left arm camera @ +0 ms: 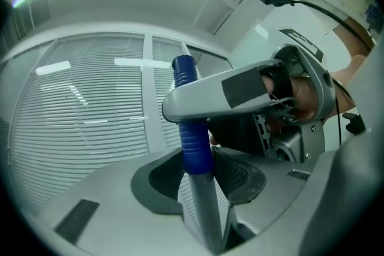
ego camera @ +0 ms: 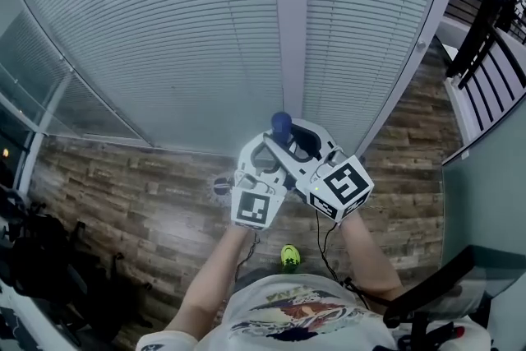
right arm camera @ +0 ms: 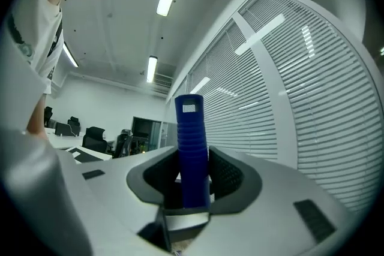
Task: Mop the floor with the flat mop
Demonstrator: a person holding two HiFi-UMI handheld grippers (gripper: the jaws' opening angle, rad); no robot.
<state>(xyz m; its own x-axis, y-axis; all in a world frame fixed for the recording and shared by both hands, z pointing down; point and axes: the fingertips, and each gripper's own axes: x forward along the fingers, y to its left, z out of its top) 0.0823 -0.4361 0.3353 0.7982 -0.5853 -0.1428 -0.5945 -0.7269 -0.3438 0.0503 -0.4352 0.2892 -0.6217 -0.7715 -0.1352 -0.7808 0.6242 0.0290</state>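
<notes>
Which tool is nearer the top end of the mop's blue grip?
Right. The right tool clamps the blue grip just below its top end; the left tool clamps lower, where the blue grip meets the grey pole.

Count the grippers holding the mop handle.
2. The left gripper clamps the mop handle on its grey shaft, just below the blue grip. The right gripper clamps that blue grip higher up. Neither is hidden.
</notes>
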